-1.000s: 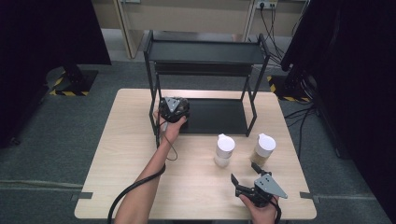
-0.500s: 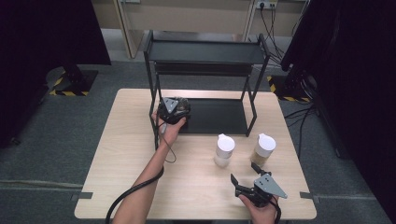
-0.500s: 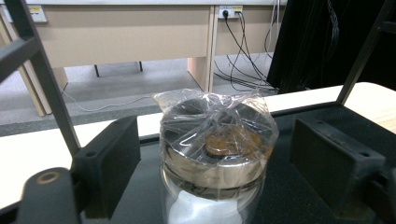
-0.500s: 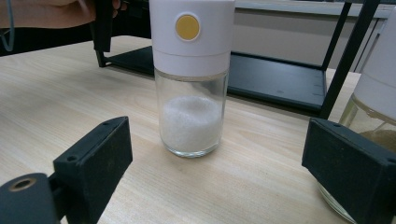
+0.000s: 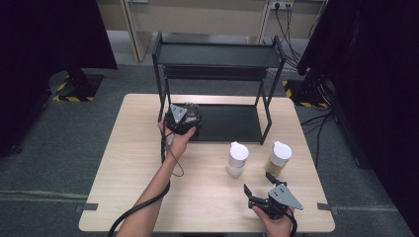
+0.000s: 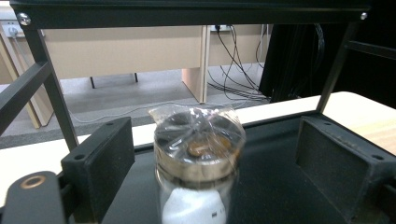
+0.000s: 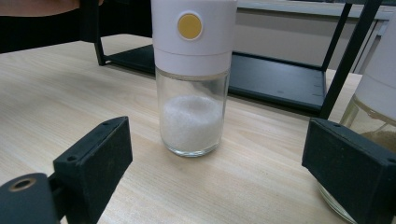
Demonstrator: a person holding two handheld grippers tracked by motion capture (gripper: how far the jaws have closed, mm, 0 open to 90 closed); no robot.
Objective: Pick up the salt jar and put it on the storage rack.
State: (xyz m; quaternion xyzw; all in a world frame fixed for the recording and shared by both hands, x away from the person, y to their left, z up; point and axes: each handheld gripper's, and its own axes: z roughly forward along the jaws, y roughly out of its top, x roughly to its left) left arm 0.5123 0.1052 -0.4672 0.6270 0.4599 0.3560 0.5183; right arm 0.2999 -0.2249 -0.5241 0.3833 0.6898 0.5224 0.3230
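My left gripper [image 5: 184, 118] is at the front left of the black rack's lower shelf [image 5: 232, 123]. Its jaws have just been opening and now stand open on either side of a glass jar [image 6: 198, 154], clear of it. The jar has a plastic-wrapped lid, holds white powder and stands on that shelf. My right gripper [image 5: 258, 183] rests open near the table's front right edge, pointing at a white-capped jar of white grains [image 5: 237, 158] [image 7: 194, 70]. A second white-capped jar with brown contents [image 5: 279, 157] [image 7: 373, 116] stands to its right.
The two-tier black rack [image 5: 217, 54] stands at the back middle of the wooden table [image 5: 138, 163]. Its corner posts flank the lower shelf. A cable trails from my left gripper along the forearm.
My left gripper has let go of the wrapped jar and drawn slightly back from it; the jar stays on the shelf. The right gripper has not moved.
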